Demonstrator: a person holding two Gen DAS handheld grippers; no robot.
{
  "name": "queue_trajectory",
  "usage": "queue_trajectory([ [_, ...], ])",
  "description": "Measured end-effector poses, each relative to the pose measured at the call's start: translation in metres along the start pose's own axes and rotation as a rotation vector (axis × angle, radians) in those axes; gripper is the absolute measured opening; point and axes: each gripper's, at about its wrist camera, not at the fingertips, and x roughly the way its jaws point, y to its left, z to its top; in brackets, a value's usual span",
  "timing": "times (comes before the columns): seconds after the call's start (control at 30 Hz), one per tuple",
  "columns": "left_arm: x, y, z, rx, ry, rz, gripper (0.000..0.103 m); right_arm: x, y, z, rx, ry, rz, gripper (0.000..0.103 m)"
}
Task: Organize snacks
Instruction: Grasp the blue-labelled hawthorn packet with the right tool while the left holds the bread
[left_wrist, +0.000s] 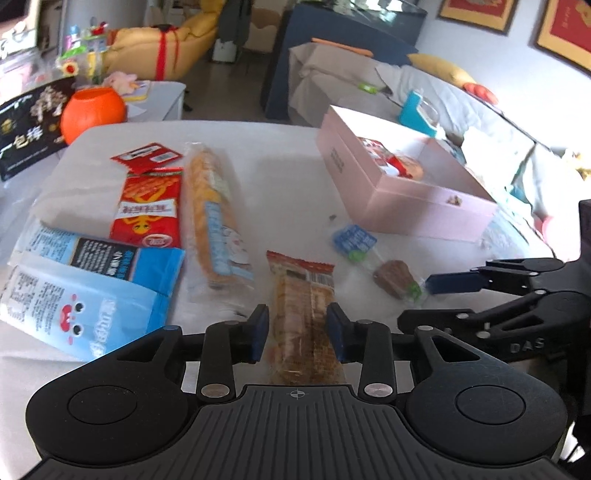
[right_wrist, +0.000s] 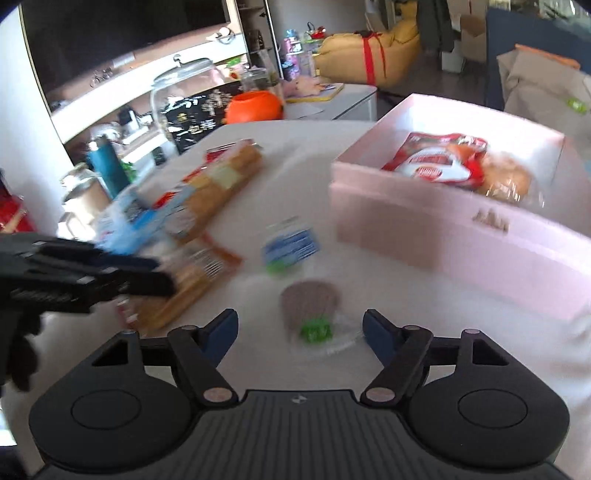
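Snack packs lie on a white table (left_wrist: 288, 155). My left gripper (left_wrist: 298, 330) is open, its blue pads on either side of a brown biscuit pack with a red end (left_wrist: 303, 314), which also shows in the right wrist view (right_wrist: 192, 284). My right gripper (right_wrist: 300, 332) is open wide around a clear-wrapped brown cake with a green sticker (right_wrist: 310, 306); the cake also shows in the left wrist view (left_wrist: 395, 278). A blue-labelled pack (right_wrist: 291, 245) lies just beyond it. An open pink box (right_wrist: 443, 229) holds a red snack bag (right_wrist: 439, 162) and a bun.
A long bread pack (left_wrist: 212, 214), red packs (left_wrist: 149, 210) and blue-white packs (left_wrist: 92, 291) lie at the left. An orange pot (left_wrist: 92, 110) and a dark bag stand beyond the table's far left corner. A sofa with cloth is at the right.
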Motion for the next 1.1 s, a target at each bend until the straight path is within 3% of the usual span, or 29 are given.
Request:
queue_trajectory([
  [0.13, 0.015, -0.012, 0.001, 0.031, 0.033, -0.011, 0.041, -0.012, 0.007, -0.003, -0.024, -0.037, -0.041, 0.069],
  [0.23, 0.019, -0.024, -0.003, 0.092, 0.035, 0.032, 0.042, -0.006, 0.009, 0.009, -0.041, -0.065, -0.097, 0.068],
  [0.3, 0.018, -0.029, -0.005, 0.123, 0.036, 0.045, 0.043, 0.003, 0.009, 0.015, -0.051, -0.063, -0.111, 0.059],
  [0.53, 0.012, -0.026, -0.01, 0.113, 0.043, 0.026, 0.043, 0.035, 0.011, 0.027, -0.078, -0.045, -0.152, 0.046],
  [0.57, 0.012, -0.026, -0.011, 0.111, 0.042, 0.025, 0.043, 0.035, 0.013, 0.028, -0.081, -0.042, -0.149, 0.039],
  [0.87, 0.01, -0.029, -0.008, 0.11, 0.044, 0.028, 0.043, 0.002, 0.017, 0.001, -0.087, -0.018, -0.145, 0.035],
  [1.1, 0.01, -0.038, -0.002, 0.14, 0.038, 0.05, 0.043, -0.036, -0.001, -0.03, -0.019, -0.031, -0.222, 0.035],
])
